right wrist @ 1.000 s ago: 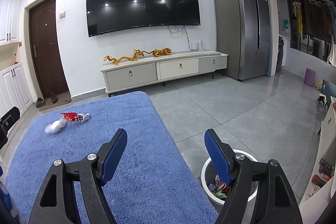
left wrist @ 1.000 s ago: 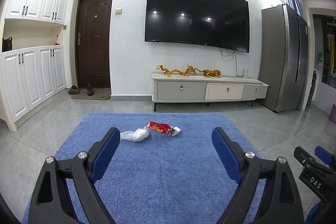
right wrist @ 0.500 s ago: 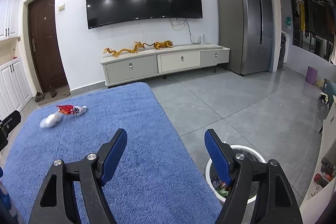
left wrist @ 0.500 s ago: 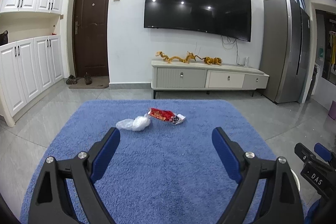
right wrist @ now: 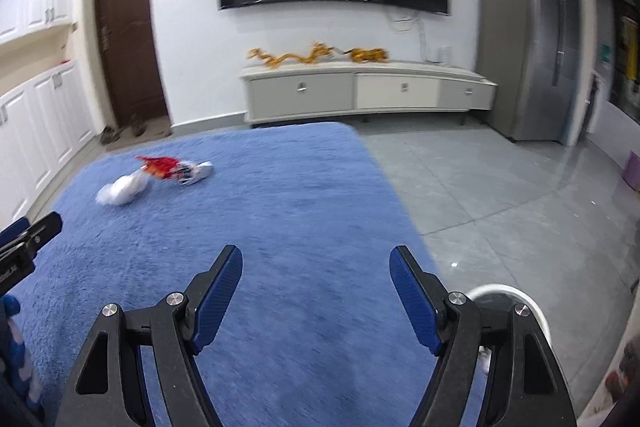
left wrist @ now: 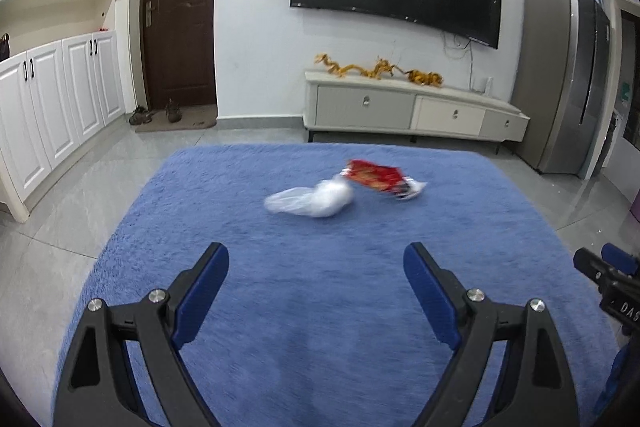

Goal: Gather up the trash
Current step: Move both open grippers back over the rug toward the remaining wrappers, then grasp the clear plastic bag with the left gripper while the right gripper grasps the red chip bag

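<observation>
A crumpled white plastic bag (left wrist: 310, 201) and a red snack wrapper (left wrist: 376, 177) lie side by side on the blue rug (left wrist: 320, 307). They also show in the right wrist view, the bag (right wrist: 120, 189) and the wrapper (right wrist: 172, 169) at the rug's left. My left gripper (left wrist: 316, 281) is open and empty, above the rug just short of the bag. My right gripper (right wrist: 316, 281) is open and empty over the rug's right part. A white trash bin (right wrist: 520, 303) stands on the floor behind the right finger, mostly hidden.
A TV cabinet (left wrist: 412, 111) stands against the far wall under a wall TV. A grey fridge (left wrist: 568, 75) is at the right, white cupboards (left wrist: 52, 99) and a brown door (left wrist: 180, 11) at the left. Grey tile floor (right wrist: 500, 195) lies right of the rug.
Both grippers have moved forward over the rug toward the bag and wrapper, which now look larger. The right view has turned left, and the bin has slid behind its right finger.
</observation>
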`<state>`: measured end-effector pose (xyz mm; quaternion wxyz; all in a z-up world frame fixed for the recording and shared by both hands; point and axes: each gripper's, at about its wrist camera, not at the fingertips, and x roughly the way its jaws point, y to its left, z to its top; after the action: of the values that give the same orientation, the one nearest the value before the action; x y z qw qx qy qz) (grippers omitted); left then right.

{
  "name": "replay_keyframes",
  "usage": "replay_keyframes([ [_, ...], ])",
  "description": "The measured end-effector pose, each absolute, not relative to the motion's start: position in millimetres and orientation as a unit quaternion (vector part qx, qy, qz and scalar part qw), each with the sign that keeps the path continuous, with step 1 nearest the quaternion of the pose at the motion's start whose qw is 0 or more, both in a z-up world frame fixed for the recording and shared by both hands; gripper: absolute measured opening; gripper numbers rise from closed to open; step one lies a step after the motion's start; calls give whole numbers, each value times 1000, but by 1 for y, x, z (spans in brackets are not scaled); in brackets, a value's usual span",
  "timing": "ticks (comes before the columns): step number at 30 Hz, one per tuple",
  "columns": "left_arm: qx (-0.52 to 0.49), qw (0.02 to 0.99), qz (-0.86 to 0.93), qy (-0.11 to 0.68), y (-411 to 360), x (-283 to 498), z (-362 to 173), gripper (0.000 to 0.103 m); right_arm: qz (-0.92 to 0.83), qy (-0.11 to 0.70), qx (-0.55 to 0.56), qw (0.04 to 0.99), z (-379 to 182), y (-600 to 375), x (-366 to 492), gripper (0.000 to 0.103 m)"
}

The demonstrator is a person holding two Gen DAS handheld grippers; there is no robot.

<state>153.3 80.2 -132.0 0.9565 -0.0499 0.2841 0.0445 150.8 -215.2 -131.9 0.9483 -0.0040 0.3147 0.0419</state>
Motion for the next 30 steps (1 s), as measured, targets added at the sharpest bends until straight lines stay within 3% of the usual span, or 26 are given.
replay_keyframes([
  [7,-20,950,-4,311,112,197,-140,89,133,328,-38,935,-134,-166,191,74],
  [20,52,936,-89,336,101,280,-153,89,257,336,-103,900,-142,-93,281,74],
  [30,32,918,-125,374,110,308,-168,88,315,364,-135,866,-162,-73,322,74],
])
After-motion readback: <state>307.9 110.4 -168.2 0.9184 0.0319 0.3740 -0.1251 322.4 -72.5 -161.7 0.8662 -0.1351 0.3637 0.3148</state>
